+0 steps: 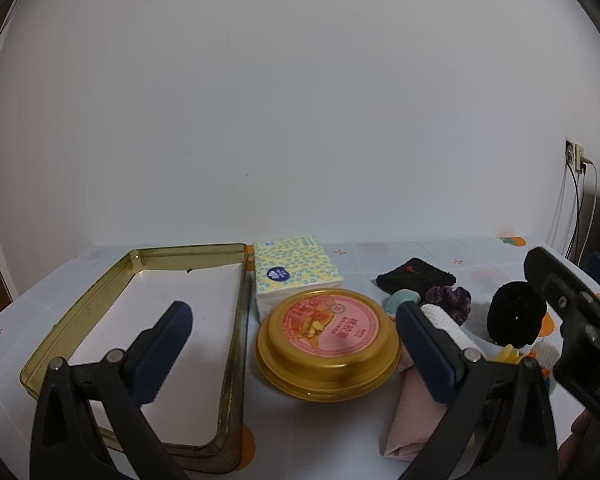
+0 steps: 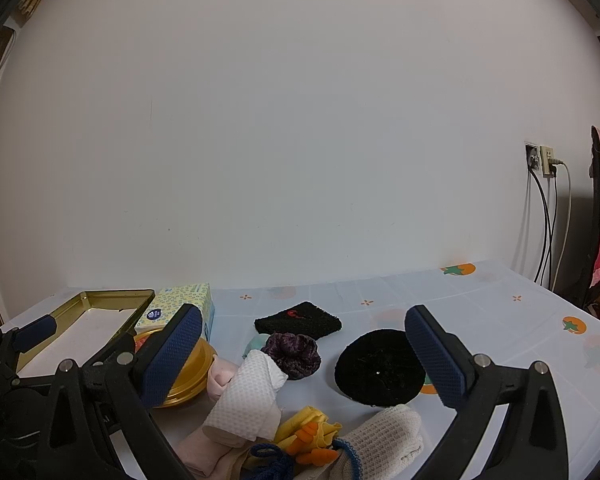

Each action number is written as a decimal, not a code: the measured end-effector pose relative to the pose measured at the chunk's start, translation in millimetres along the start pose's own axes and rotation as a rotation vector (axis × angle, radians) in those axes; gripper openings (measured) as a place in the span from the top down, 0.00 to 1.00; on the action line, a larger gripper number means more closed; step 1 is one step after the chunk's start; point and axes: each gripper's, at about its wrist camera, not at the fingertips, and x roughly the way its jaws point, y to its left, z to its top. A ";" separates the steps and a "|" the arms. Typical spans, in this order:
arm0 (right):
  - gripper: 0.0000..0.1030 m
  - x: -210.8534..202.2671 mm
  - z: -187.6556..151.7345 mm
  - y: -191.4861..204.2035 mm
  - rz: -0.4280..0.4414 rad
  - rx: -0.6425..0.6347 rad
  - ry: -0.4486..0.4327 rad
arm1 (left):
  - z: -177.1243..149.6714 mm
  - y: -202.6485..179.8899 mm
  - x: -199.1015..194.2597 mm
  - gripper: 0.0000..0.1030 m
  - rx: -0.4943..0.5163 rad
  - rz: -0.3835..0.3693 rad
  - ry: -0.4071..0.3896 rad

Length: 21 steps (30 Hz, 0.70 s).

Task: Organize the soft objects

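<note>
Left hand-held gripper [image 1: 296, 344] wide open, empty; right hand-held gripper [image 2: 304, 356] likewise.

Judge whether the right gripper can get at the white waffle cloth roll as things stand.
Probably yes. The right gripper is open, and the white waffle cloth roll lies on top of the pile just ahead, nothing covering it.

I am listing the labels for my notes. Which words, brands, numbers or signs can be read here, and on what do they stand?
"DA": cut-off white letters on the right tool's black body, left wrist view.
Round gold tin: red lid characters, too blurred to read.
Tissue pack: blue round logo, unreadable.
Black cloth: small red mark, unreadable.
</note>
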 end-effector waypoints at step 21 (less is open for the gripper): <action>0.00 -0.3 0.4 0.2 0.000 -0.001 0.000 | 0.1 1.9 0.4 0.00 -0.004 -0.001 0.005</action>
